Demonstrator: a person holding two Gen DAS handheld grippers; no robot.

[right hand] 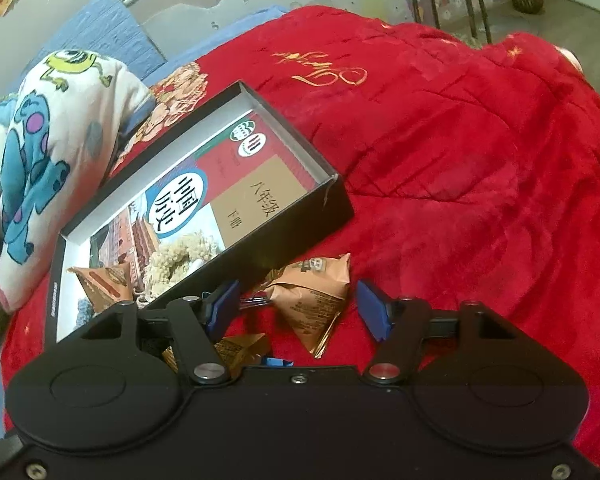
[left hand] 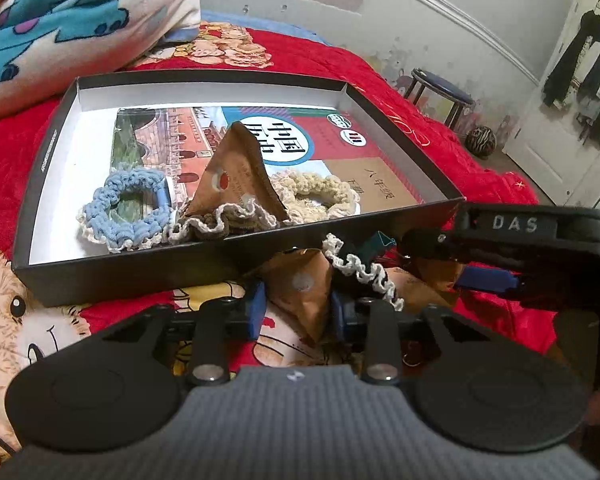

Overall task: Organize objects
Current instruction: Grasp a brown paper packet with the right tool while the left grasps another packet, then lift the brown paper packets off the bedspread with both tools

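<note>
A black shallow box lies on the red bed cover and holds a textbook, a blue scrunchie, a cream scrunchie, a brown-and-white scrunchie and a brown triangular packet. My left gripper is in front of the box, its blue pads on either side of another brown packet; a black-and-white scrunchie lies against it. My right gripper is open around a brown packet beside the box. It also shows in the left wrist view.
A folded cartoon blanket lies behind the box. Another brown packet lies under my right gripper. A stool and a striped ball stand on the floor past the bed's right edge.
</note>
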